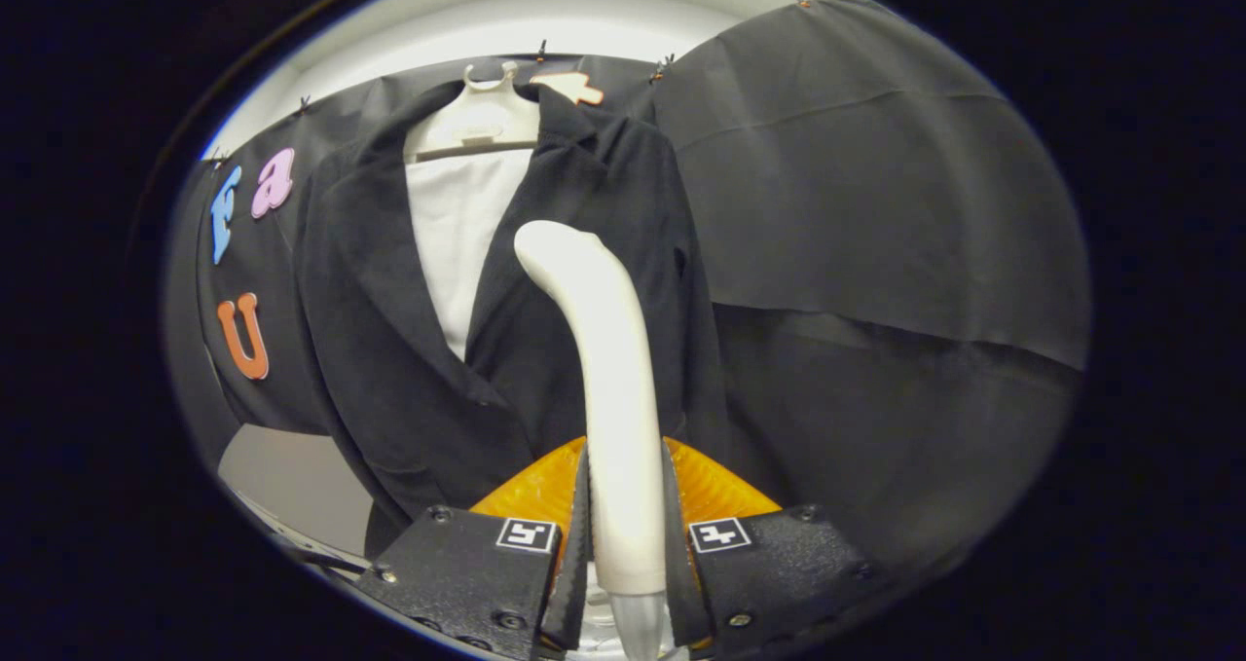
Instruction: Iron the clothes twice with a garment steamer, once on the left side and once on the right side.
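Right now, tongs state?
Tongs: closed on the white steamer handle, both fingers pressing its sides, head up against the black jacket.

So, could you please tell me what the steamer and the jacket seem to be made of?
Steamer, clamped between the jaws of the gripper: smooth cream plastic by its look, with a soft sheen along the curved neck. Jacket: dark matte woven cloth, perhaps wool or a blend; it shows a fine grain and no shine.

Black cloth wall (876,203), white lit ceiling (545,18) above.
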Tool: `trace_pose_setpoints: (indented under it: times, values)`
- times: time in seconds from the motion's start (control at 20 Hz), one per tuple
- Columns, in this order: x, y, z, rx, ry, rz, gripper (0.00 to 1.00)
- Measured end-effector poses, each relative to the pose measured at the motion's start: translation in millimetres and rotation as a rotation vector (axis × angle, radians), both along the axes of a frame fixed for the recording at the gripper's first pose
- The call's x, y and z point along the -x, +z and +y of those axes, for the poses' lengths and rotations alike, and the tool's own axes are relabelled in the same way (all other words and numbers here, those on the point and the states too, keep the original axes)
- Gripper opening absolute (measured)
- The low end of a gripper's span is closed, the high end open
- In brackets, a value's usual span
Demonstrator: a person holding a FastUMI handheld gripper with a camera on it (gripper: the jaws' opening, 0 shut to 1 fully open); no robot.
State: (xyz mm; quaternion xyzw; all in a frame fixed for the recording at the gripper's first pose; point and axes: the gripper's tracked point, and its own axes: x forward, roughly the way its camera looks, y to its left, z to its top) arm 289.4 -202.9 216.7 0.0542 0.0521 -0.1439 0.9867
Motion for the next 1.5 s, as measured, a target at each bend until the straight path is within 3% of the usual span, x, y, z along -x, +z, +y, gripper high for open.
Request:
trace_pose_setpoints:
  times: [1.5]
  values:
    - [-4.5,-152.5,14.1,0.032,-0.002,0.26,0.37]
